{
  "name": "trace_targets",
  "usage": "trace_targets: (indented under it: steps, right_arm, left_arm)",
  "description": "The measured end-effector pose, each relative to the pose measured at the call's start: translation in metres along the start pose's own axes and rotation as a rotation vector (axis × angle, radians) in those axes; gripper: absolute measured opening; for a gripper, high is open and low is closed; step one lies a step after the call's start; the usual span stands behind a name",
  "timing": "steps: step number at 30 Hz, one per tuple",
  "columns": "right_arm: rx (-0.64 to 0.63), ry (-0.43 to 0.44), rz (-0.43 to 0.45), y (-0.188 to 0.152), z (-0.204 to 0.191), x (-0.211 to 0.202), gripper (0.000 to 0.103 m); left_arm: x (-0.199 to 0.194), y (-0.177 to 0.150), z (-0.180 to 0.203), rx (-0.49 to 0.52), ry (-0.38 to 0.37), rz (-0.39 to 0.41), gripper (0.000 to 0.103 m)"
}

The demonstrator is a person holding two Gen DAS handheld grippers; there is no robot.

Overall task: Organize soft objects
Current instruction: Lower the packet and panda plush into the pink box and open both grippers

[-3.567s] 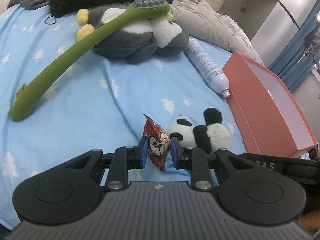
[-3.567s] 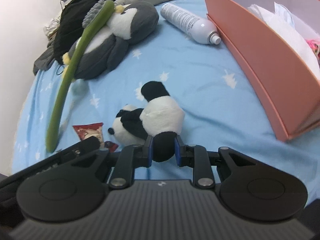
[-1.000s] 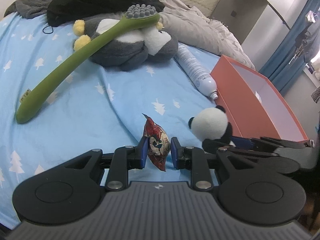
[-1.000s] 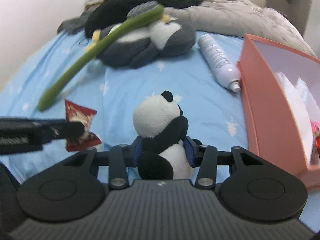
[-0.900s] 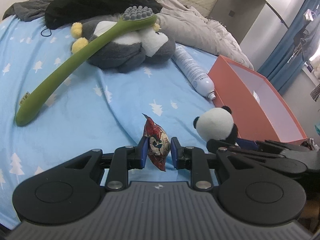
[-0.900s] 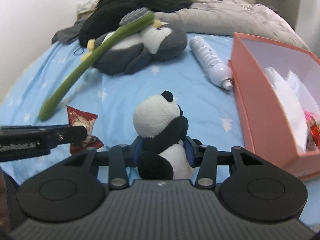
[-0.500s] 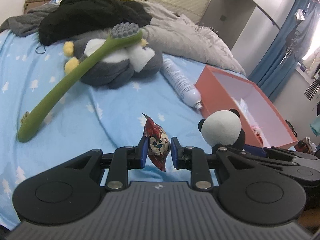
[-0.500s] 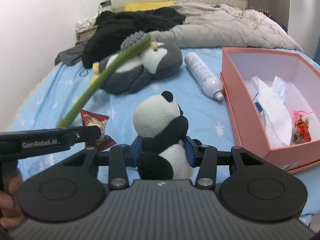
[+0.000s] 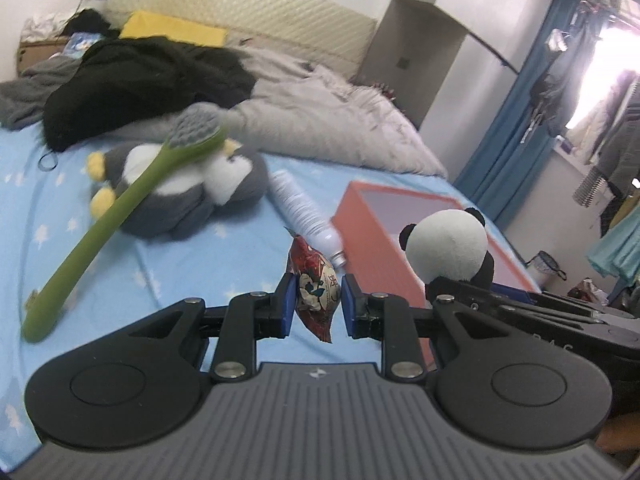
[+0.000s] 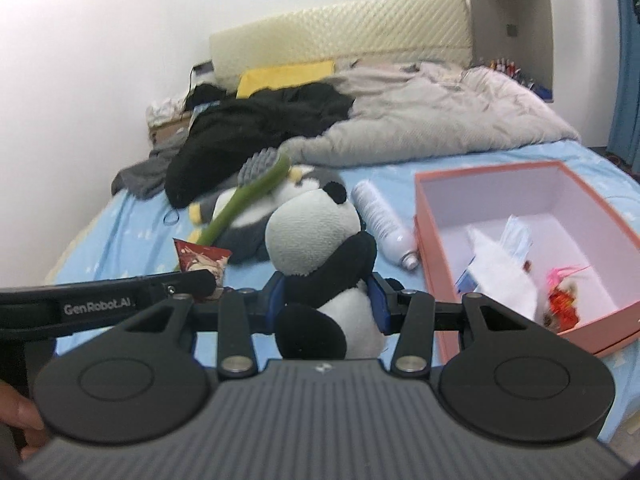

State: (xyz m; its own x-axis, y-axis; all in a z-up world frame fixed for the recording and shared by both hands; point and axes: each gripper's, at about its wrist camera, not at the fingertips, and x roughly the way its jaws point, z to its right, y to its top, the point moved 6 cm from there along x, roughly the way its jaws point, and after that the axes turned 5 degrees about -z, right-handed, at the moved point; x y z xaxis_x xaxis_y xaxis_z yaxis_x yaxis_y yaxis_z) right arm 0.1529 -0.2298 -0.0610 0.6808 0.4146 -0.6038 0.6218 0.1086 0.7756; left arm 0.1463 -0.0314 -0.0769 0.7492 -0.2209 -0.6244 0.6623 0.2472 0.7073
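Right gripper [image 10: 326,300] clamps the panda [image 10: 320,248] upright (head up); left gripper [image 9: 314,304] pinches the snack packet [image 9: 314,288] upright.

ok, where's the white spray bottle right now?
The white spray bottle lies on the blue bedsheet, between the grey penguin plush and the pink box, nozzle nearest the box's corner.

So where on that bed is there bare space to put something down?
Bare blue sheet lies between the green brush, the white bottle and the pink box. The box's far half is bare. The headboard end is crowded with clothes.
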Motion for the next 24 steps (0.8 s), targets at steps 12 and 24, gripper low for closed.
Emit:
trace_targets:
  steps: [12, 24]
  right_arm:
    - [0.075, -0.120, 0.088, 0.008, 0.059, -0.048, 0.047]
    - [0.184, -0.222, 0.069, 0.006, 0.135, -0.044, 0.047]
  left_arm:
    - [0.018, 0.012, 0.085, 0.100, -0.139, -0.011, 0.028]
    - [0.083, 0.018, 0.154, 0.212, -0.221, -0.101, 0.028]
